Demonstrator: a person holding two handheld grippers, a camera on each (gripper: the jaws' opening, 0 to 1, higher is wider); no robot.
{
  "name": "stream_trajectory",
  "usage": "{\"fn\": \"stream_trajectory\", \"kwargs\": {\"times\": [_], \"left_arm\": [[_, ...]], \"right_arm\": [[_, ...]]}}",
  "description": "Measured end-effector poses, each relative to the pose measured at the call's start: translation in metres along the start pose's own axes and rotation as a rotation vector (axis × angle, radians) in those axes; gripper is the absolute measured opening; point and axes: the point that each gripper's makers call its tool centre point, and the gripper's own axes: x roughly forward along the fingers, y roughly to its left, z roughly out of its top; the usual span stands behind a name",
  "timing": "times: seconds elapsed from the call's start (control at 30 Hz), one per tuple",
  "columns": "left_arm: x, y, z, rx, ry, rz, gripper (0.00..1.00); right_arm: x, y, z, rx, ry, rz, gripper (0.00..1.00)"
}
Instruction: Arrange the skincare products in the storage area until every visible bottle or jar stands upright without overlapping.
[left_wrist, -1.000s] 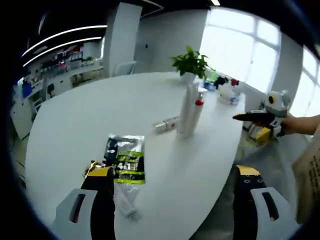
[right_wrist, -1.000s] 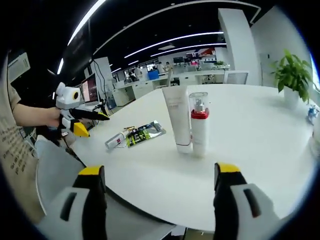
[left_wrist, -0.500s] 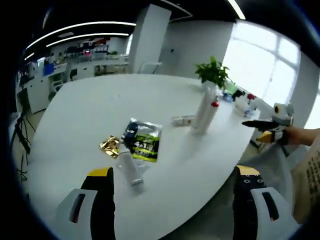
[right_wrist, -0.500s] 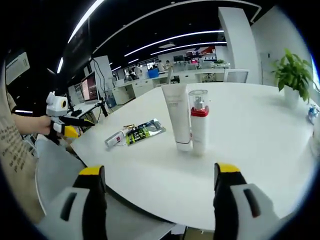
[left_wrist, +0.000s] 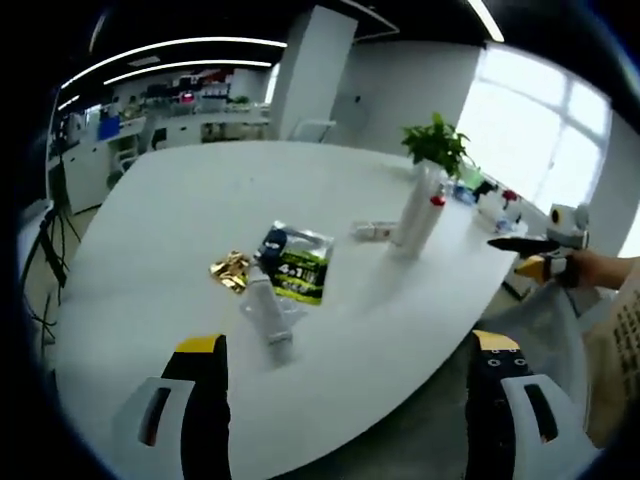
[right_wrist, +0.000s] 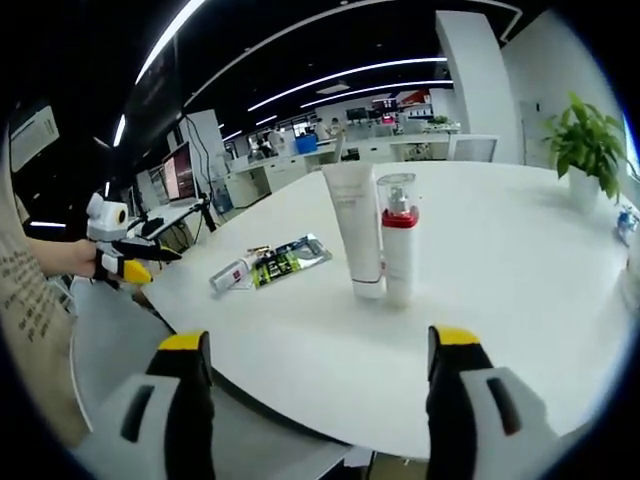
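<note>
A white tube (right_wrist: 354, 232) and a clear pump bottle with a red collar (right_wrist: 399, 243) stand upright, touching side by side, on the white table (right_wrist: 500, 320). They appear smaller as the tube (left_wrist: 411, 208) and bottle (left_wrist: 431, 215) in the left gripper view. A white bottle (left_wrist: 265, 315) lies flat near the table's edge, beside a green-black sachet (left_wrist: 296, 274) and a gold foil piece (left_wrist: 231, 270). A small tube (left_wrist: 374, 230) lies by the upright pair. My left gripper (left_wrist: 350, 400) is open, short of the table. My right gripper (right_wrist: 320, 400) is open and holds nothing.
A potted plant (left_wrist: 437, 150) and several small items (left_wrist: 490, 200) stand at the table's far side. In the right gripper view a hand holds the left gripper (right_wrist: 125, 250) off the table's left edge. An office with desks lies behind.
The left gripper has drawn back from the table's edge, so its view now takes in more of the table. The products have not moved. The right gripper is still.
</note>
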Motion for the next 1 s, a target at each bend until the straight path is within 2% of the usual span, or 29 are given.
{"fn": "stream_trajectory", "kwargs": {"times": [0.3, 0.6, 0.83, 1.0], "left_arm": [[0.004, -0.002, 0.004, 0.013, 0.005, -0.009, 0.97], [0.014, 0.000, 0.016, 0.033, 0.010, -0.024, 0.97], [0.035, -0.004, 0.026, 0.073, 0.037, -0.065, 0.96], [0.058, -0.008, 0.043, 0.110, 0.049, -0.102, 0.95]], "right_arm": [[0.001, -0.002, -0.002, 0.004, 0.006, -0.002, 0.89], [0.002, -0.006, 0.000, 0.018, 0.001, -0.017, 0.89], [-0.002, -0.012, -0.001, 0.032, -0.009, -0.041, 0.89], [-0.006, -0.016, -0.004, 0.051, -0.013, -0.062, 0.88]]}}
